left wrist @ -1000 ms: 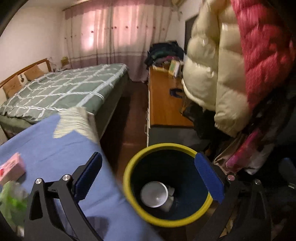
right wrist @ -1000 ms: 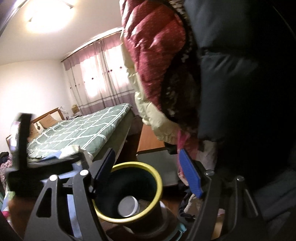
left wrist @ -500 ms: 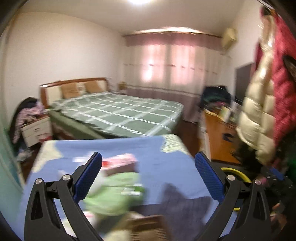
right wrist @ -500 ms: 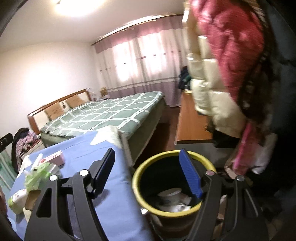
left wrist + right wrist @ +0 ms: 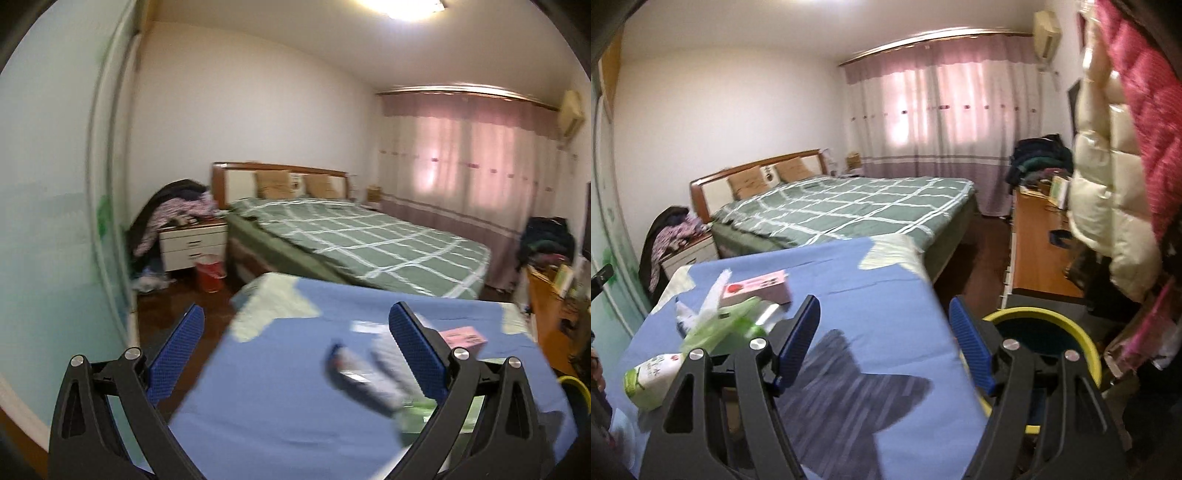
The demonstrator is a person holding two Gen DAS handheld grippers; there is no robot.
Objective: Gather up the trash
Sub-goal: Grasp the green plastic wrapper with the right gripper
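Both hand-held grippers, left and right, jaws apart, empty; green wrapper left of right one looks light, crinkly; pinch its bunched middle.

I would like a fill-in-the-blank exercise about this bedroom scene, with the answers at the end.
1. The pink box lies on the ___ cloth.
2. The bin has a ___ rim.
3. The right gripper is open and holds ___.
4. The bed has a ___ checked cover.

Answers: blue; yellow; nothing; green
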